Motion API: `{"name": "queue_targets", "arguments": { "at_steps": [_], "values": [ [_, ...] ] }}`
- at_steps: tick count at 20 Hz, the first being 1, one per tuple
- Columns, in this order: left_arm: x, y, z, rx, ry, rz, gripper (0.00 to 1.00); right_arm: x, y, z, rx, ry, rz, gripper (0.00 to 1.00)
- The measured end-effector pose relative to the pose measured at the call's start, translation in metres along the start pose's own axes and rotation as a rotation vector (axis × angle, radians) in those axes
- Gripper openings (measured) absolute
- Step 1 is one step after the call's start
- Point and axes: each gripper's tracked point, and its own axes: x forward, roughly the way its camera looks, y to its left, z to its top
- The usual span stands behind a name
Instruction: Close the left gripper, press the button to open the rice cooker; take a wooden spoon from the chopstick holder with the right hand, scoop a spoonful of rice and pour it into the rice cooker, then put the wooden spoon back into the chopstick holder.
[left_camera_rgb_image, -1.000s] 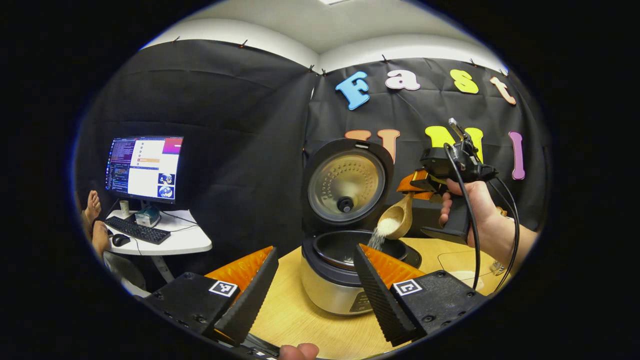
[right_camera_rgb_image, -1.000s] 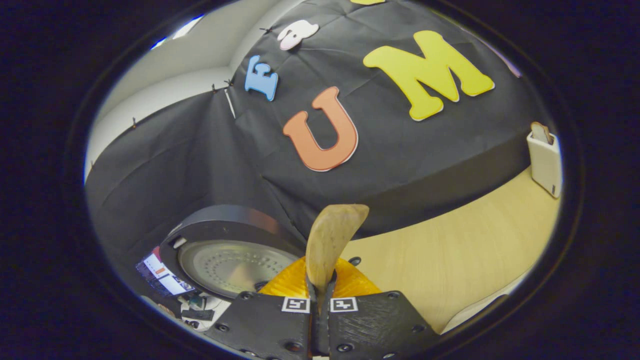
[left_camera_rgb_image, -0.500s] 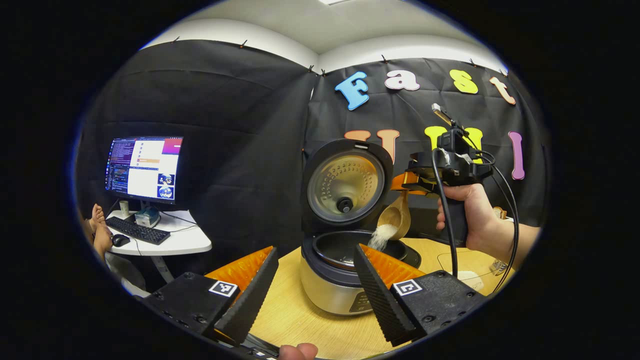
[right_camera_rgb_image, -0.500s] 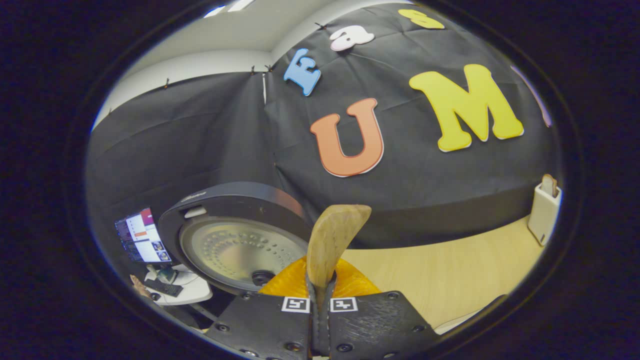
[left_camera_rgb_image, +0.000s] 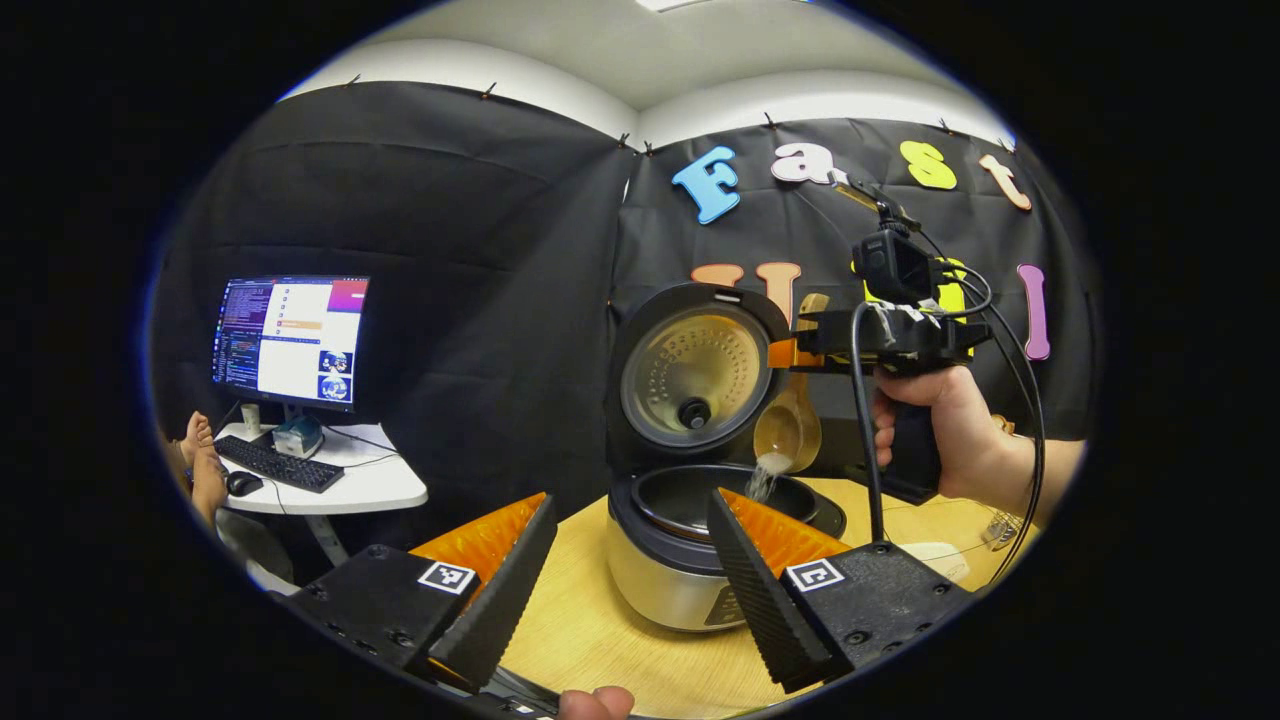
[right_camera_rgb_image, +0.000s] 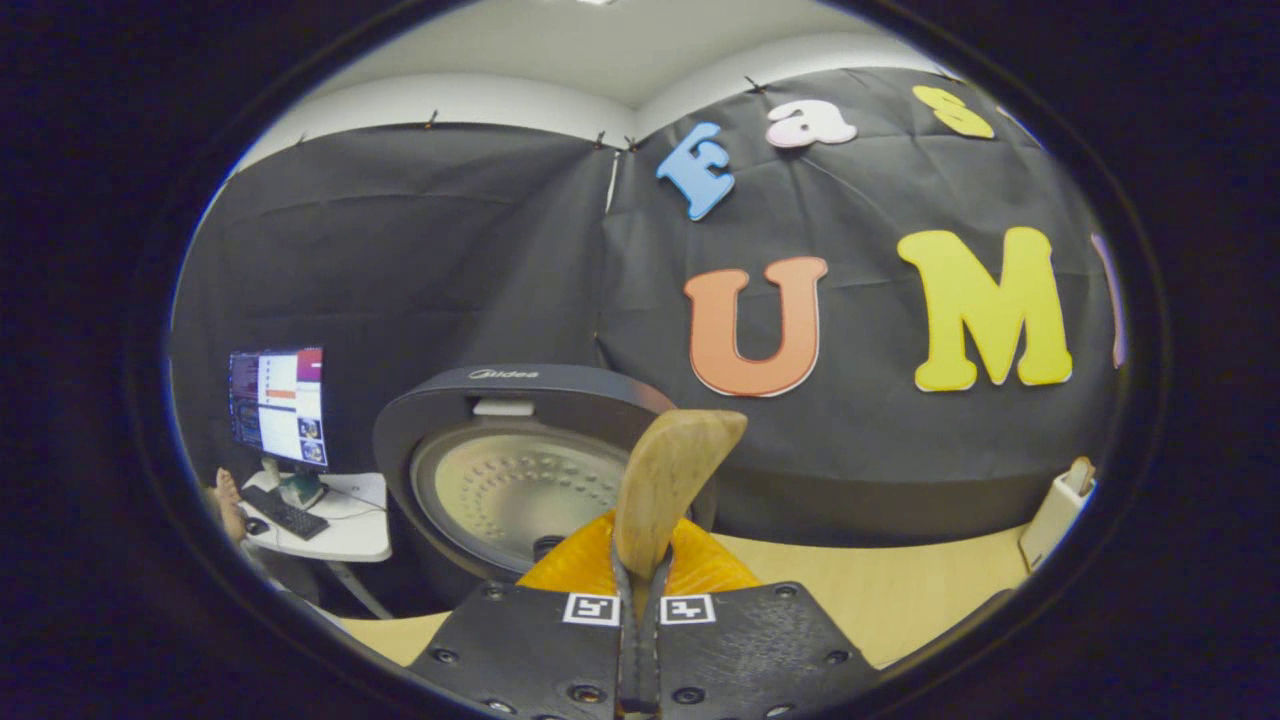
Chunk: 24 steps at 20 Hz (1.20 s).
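One silver, round rice cooker (left_camera_rgb_image: 665, 585) with a black open lid; one pale wooden spoon (left_camera_rgb_image: 788, 428); one white chopstick holder (right_camera_rgb_image: 1048, 524) at four o'clock; two hand-held grippers; one lit monitor (left_camera_rgb_image: 290, 340), one black keyboard (left_camera_rgb_image: 275, 464) and one black mouse (left_camera_rgb_image: 241, 483) at nine o'clock.

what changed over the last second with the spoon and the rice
The right gripper rolled level, tipping the wooden spoon steeper, bowl down, and the rice has thinned to a trickle into the rice cooker. It stays shut on the wooden spoon. The left gripper stayed open and still, the cooker's lid stayed up, and the chopstick holder stayed on the table.
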Motion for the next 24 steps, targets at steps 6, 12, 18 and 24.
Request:
{"name": "queue_targets", "arguments": {
  "at_steps": [6,12,18,24],
  "values": [
    [-0.002,0.008,0.001,-0.022,-0.003,0.003,0.96,-0.004,0.016,0.007,-0.180,-0.052,-0.010,0.00],
    [-0.003,0.010,0.001,-0.015,-0.005,0.015,0.96,-0.012,0.026,0.007,-0.236,-0.074,0.018,0.00],
    [-0.004,0.005,0.006,-0.005,-0.017,0.010,0.97,-0.019,0.005,0.012,-0.044,-0.048,0.031,0.02],
    [-0.008,-0.029,0.014,-0.003,-0.027,-0.038,0.97,-0.041,-0.015,0.033,0.241,-0.041,0.075,0.00]
  ]
}}
